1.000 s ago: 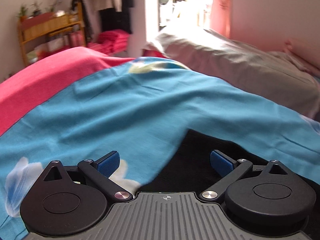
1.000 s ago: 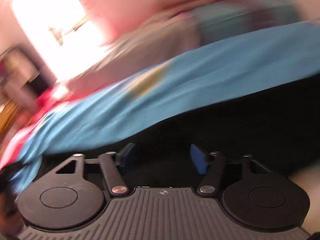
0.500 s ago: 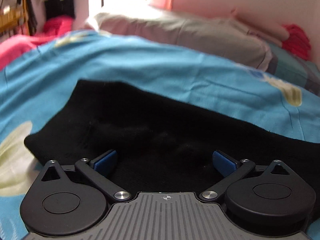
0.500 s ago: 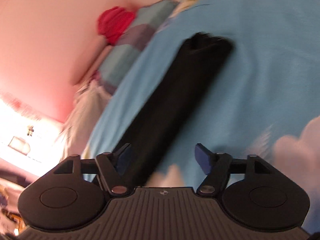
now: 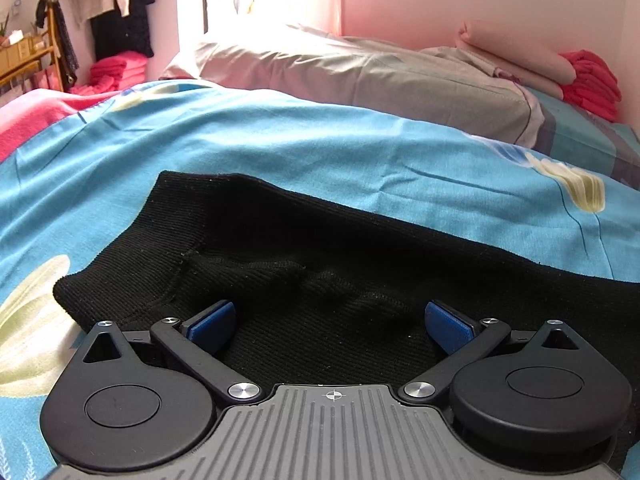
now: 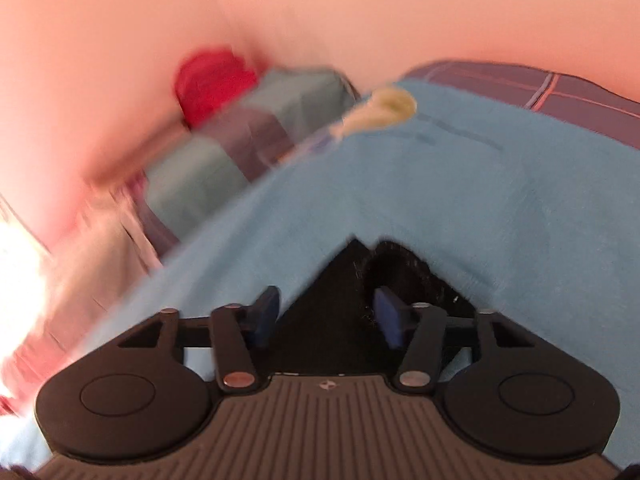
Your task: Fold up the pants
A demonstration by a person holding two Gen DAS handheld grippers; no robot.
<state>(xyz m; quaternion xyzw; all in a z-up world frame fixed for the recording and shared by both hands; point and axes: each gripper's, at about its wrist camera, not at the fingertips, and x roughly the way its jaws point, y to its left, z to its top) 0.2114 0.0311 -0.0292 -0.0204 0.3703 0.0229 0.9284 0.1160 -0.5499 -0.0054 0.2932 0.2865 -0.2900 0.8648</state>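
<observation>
One pair of black pants (image 5: 320, 256) lies flat on the blue bedsheet (image 5: 280, 144), long axis running left to right, ribbed band at the left end. Two grippers: left gripper (image 5: 330, 322) spread wide above the fabric; right gripper (image 6: 326, 314) apart over a pants corner.

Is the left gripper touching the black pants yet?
Cannot tell. Left wrist view shows the open left gripper over the black pants, pads apart, but not contact or a gap.
</observation>
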